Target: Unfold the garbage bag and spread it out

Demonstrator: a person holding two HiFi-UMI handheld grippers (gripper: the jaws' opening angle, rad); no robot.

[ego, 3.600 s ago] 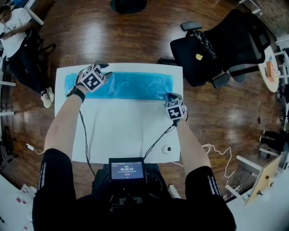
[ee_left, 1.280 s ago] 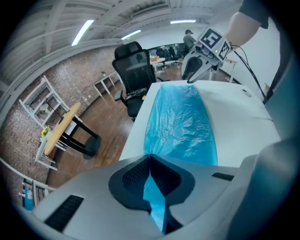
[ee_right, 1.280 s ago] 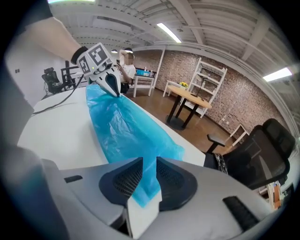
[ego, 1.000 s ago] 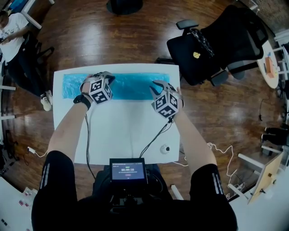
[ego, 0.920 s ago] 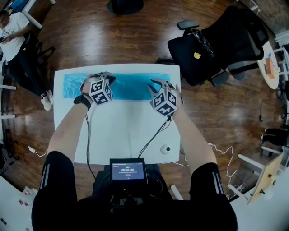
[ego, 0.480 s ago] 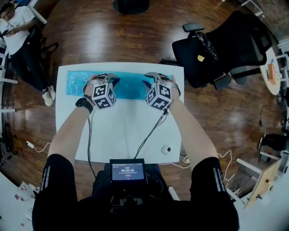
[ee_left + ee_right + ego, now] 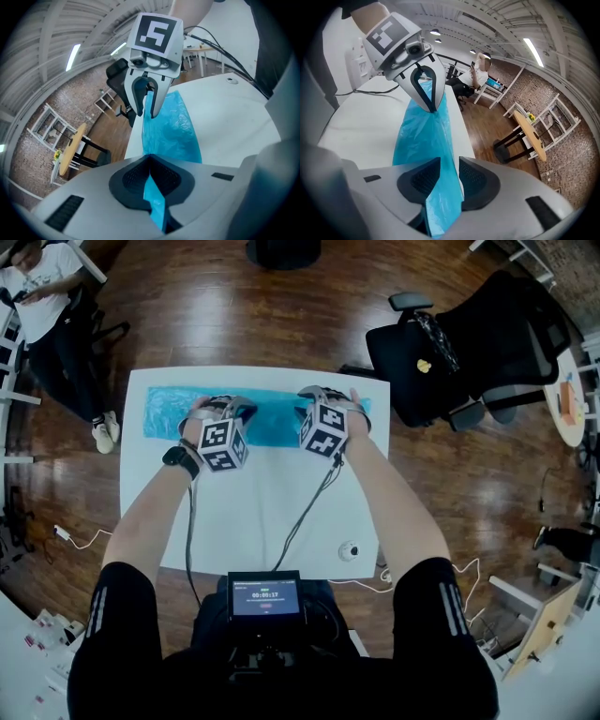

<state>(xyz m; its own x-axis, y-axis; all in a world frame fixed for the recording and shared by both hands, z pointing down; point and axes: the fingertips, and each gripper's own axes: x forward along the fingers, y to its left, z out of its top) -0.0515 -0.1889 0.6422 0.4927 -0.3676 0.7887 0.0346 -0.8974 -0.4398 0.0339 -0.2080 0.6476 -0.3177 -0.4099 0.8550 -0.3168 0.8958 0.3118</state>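
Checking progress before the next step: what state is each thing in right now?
garbage bag: folded strip along table's far edge, not yet spread
left gripper: shut on the garbage bag
right gripper: jaws have just been opening, garbage bag between them
screen: lit

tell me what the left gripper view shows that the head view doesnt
Only the left gripper view: the left claw pinched shut on the blue bag, and a round wooden table on the floor beyond. Only the head view: a small screen and a seated person in a white shirt. Both: the blue bag stretched along the white table.
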